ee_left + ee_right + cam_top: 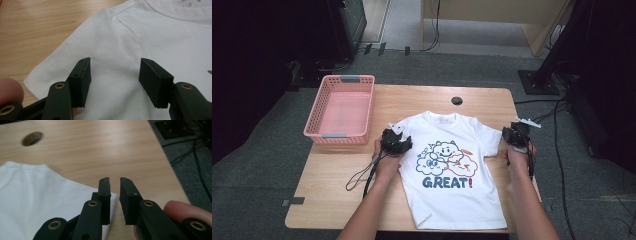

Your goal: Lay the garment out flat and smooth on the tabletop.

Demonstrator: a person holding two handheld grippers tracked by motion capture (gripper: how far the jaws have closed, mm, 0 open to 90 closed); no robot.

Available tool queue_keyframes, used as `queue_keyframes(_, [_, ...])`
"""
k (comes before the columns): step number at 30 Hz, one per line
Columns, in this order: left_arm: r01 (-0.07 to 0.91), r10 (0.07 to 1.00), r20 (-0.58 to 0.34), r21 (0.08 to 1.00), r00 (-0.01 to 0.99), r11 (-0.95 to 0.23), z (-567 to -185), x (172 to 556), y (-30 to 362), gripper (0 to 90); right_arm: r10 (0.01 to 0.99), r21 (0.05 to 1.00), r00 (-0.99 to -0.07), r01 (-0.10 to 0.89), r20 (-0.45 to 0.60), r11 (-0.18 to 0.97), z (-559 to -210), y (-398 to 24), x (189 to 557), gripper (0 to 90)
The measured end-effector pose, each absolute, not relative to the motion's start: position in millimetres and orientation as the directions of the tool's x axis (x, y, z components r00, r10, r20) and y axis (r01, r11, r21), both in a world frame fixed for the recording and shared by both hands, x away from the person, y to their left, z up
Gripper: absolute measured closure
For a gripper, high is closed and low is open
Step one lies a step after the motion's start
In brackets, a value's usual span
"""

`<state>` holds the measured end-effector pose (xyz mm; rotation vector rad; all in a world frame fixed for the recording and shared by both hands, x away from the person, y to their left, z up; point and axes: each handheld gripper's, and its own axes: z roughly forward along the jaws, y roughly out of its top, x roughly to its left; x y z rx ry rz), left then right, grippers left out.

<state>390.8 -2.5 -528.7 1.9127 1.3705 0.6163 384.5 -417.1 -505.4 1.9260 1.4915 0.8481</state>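
We hold both grippers at the sleeves of the T-shirt [452, 165]: left gripper [114, 75] spread, right gripper [114, 192] slightly apart, pinching nothing; next we must grasp the sleeves.

Overhead cam looks forward and down at the whole table [337, 180], both gripper cams sit super close over the t-shirt [452, 165], one per sleeve.

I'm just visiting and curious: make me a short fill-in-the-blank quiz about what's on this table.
1. The word printed on the white T-shirt is ____.
2. The basket beside the shirt is coloured ____.
3. The left gripper has its jaws open over the shirt's ____ sleeve.
4. The round hole in the table lies beyond the shirt's ____.

Missing words: GREAT; pink; left; collar
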Motion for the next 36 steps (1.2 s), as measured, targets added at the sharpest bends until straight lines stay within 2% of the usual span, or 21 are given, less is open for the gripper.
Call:
queue_keyframes(5, [0.617,0.944,-0.025,0.763,0.329,-0.195,-528.6,390.6,-0.7,43.7,0.992,0.763,-0.028,0.642,0.119,-0.074,-493.7,-369.5,398.2,72.2])
queue_keyframes(8, [0.618,0.944,-0.041,0.765,0.326,-0.181,-528.5,390.4,0.8,43.7,0.985,0.741,-0.075,0.668,0.157,-0.068,-497.9,-347.9,411.7,68.2])
queue_keyframes(10, [0.618,0.944,-0.041,0.765,0.326,-0.181,-528.5,390.4,0.8,43.7,0.984,0.732,-0.068,0.677,0.165,-0.076,-505.4,-340.2,420.9,64.8])
queue_keyframes(13, [0.618,0.944,-0.048,0.767,0.325,-0.174,-528.5,390.7,1.4,43.6,0.982,0.718,-0.028,0.687,0.187,-0.117,-517.0,-334.5,429.6,66.3])
queue_keyframes(17, [0.601,0.958,-0.041,0.786,0.283,-0.144,-520.9,391.2,2.9,43.1,0.993,0.729,-0.022,0.681,0.119,-0.072,-525.9,-329.4,431.7,81.3])
queue_keyframes(19, [0.575,0.961,-0.037,0.807,0.272,-0.132,-510.0,393.6,-0.4,44.0,0.992,0.734,-0.029,0.675,0.125,-0.073,-527.0,-331.9,432.3,84.9])
queue_keyframes(22, [0.592,0.957,-0.019,0.789,0.289,-0.163,-501.1,406.0,-12.3,44.7,0.988,0.738,-0.048,0.670,0.147,-0.077,-528.3,-336.5,433.2,85.8])
queue_keyframes(26, [0.592,0.949,0.049,0.772,0.311,-0.234,-503.0,422.8,-30.2,44.6,0.989,0.744,-0.063,0.665,0.132,-0.057,-528.8,-338.0,434.5,85.5])
queue_keyframes(33, [0.656,0.950,0.024,0.717,0.313,-0.235,-519.7,445.3,-38.4,44.5,0.986,0.752,-0.070,0.656,0.151,-0.068,-530.6,-344.7,439.0,85.0])
queue_keyframes(36, [0.652,0.948,0.003,0.725,0.317,-0.221,-523.0,449.1,-37.3,44.8,0.987,0.755,-0.070,0.653,0.143,-0.064,-530.8,-345.8,442.4,84.2])
